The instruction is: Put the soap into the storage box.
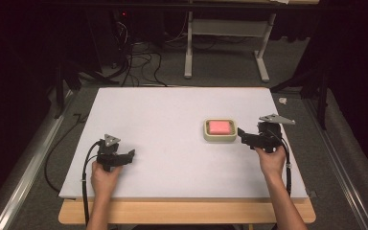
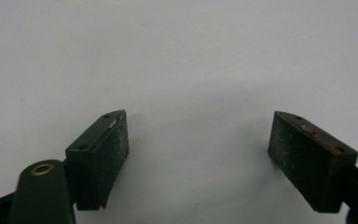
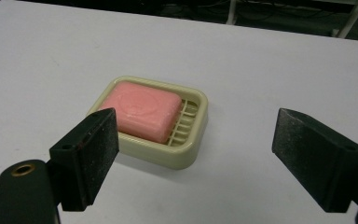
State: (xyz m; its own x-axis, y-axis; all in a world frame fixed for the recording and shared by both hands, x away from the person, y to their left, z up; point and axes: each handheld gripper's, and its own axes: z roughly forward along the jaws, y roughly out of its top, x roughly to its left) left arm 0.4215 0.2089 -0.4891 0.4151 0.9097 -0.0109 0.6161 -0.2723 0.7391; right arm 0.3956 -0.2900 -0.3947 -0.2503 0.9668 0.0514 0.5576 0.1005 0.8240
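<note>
Soap [image 1: 219, 126] in dish [image 1: 219, 138], frame centre-right, long axis L-R, just left of right gripper [image 1: 242, 134]; left gripper [image 1: 130, 155] well apart; both spread, empty.

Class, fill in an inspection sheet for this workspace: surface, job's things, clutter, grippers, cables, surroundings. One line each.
Surface: white board on a wooden table, clean.
Job's things: pink soap bar lying in a cream soap dish, towards the board's right side.
Clutter: nothing seen on the board.
Grippers: left gripper open over bare board; right gripper open, aimed at the dish, not touching it.
Cables: one black cable trails from each gripper off the near edge; more tangled on the floor beyond.
Surroundings: dark room, white table legs behind.
</note>
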